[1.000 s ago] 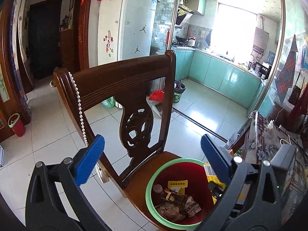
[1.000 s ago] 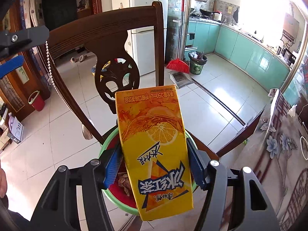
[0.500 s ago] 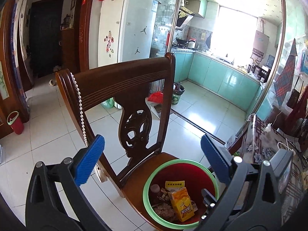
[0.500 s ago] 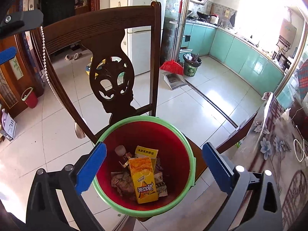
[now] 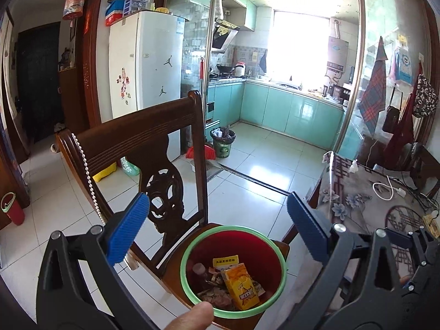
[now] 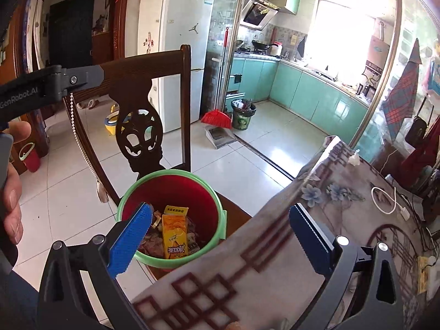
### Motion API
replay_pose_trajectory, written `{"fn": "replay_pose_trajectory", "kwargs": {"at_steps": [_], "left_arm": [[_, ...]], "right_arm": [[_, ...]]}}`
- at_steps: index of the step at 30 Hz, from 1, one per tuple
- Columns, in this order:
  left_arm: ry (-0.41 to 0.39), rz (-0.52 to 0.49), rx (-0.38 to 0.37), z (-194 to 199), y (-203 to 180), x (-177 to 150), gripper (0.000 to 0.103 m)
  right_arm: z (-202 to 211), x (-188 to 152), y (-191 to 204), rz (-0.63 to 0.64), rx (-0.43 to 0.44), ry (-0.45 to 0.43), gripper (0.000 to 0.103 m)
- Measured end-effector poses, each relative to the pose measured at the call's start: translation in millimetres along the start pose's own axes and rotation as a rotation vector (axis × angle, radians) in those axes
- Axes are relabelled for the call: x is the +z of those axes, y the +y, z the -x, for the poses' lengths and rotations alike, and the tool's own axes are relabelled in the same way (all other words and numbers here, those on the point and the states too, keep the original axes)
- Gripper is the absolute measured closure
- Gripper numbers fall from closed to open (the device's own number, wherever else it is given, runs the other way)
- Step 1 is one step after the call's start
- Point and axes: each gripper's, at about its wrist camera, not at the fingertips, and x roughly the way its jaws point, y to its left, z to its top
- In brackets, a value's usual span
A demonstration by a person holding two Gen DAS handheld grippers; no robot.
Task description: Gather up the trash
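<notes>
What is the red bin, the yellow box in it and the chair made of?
The red bin looks like smooth plastic, with a shiny wall and a moulded green rim. The yellow box seems to be printed, coated cardboard with folded edges. The chair looks like dark varnished wood, carved and glossy.

Yellow drink carton [image 6: 175, 237] lying in red bin [image 6: 209, 206].

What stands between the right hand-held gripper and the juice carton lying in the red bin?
Nothing visible does. The right hand-held gripper is open and empty above the table edge; the yellow juice carton lies uncovered on top of the trash inside the red bin, which has no lid.
</notes>
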Motion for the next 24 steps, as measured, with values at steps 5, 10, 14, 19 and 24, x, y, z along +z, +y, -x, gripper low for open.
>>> {"fn": "replay_pose_trajectory", "kwargs": {"at_steps": [5, 10, 14, 19, 24], "left_arm": [[0.004, -0.056, -0.029, 14, -36, -9, 0.005], [-0.042, -0.119, -0.02, 41, -77, -15, 0.005], [-0.07, -0.102, -0.09, 64, -98, -22, 0.005], [-0.073, -0.125, -0.142, 87, -131, -43, 0.005], [-0.061, -0.176, -0.189, 99, -162, -70, 0.005]], "right_arm": [[43, -19, -23, -0.033, -0.041, -0.036, 0.007], [86, -40, -49, -0.08, -0.076, -0.064, 0.007], [119, -59, -70, -0.113, -0.116, -0.087, 0.007], [151, -88, -90, -0.148, -0.178, -0.106, 0.007], [174, -118, -110, -0.199, -0.237, -0.135, 0.007]]}}
